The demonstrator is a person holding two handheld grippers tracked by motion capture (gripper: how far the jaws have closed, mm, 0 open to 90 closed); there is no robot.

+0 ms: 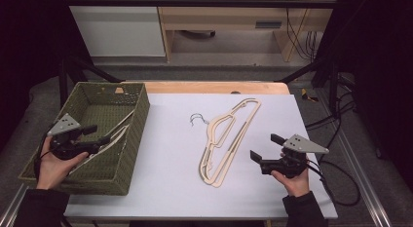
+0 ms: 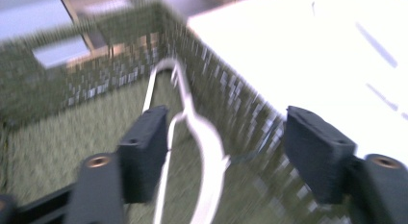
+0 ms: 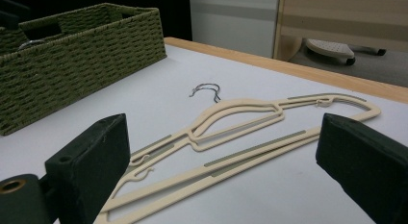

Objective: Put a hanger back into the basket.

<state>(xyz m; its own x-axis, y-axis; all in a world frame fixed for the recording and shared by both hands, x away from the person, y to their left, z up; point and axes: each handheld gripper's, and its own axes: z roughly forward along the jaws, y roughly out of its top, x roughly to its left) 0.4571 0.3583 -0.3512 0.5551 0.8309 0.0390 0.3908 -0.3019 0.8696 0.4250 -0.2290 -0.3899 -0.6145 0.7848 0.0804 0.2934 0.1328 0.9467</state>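
Note:
Two beige hangers [image 1: 229, 139] lie stacked on the white table top [image 1: 165, 188], their wire hook [image 1: 197, 119] pointing left. A green woven basket [image 1: 134, 134] stands at the left with a pale hanger [image 1: 117, 132] inside it. My left gripper [image 1: 99, 134] hovers open over the basket. In the left gripper view, which is blurred, the pale hanger [image 2: 207, 142] runs between the spread jaws of that gripper [image 2: 226, 152], close to the left one. My right gripper [image 1: 267, 146] is open, just right of the beige hangers [image 3: 231, 120], and faces them with nothing in its wide gap [image 3: 226, 156].
The wooden table edge [image 1: 214, 86] runs along the back. Black frame bars and cables [image 1: 336, 120] lie to the right of the table. The basket wall [image 3: 82, 56] rises at the left in the right gripper view.

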